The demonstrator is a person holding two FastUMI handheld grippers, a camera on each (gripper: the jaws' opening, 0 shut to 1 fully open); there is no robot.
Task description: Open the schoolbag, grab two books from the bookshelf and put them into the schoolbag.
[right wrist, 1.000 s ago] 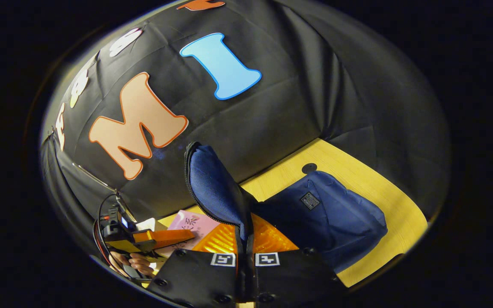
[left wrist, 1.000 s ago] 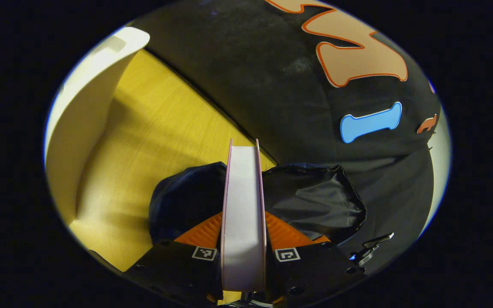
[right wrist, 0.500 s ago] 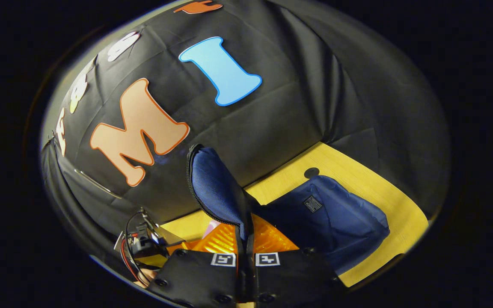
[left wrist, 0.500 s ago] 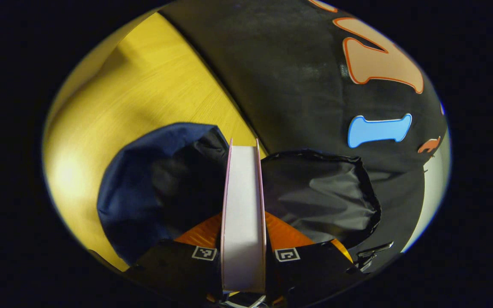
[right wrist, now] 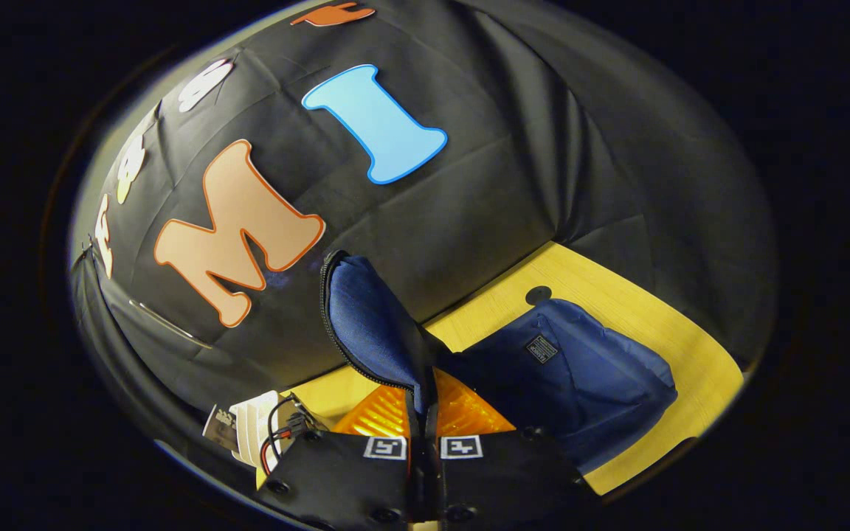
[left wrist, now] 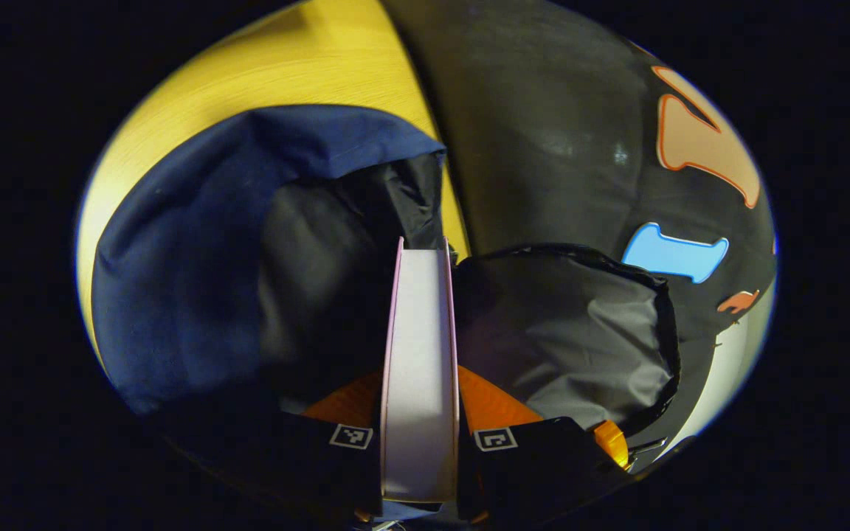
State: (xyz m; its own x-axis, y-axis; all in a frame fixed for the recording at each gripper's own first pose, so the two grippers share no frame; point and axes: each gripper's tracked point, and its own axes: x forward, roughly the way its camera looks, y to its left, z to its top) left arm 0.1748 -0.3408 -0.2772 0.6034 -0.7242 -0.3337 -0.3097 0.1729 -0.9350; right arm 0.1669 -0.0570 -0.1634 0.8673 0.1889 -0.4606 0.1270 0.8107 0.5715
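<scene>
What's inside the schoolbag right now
Mostly dark lining in the open schoolbag. The book clamped in the left tongs points into the opening. The bag's bottom is shadowed and partly behind the book, so any contents can't be told.

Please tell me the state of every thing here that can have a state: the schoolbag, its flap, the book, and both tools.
schoolbag: open, lying on the table
flap: lifted upright, pinched by right tool
book: held edge-on, at the bag's opening
left tool: shut on book
right tool: shut on flap
</scene>
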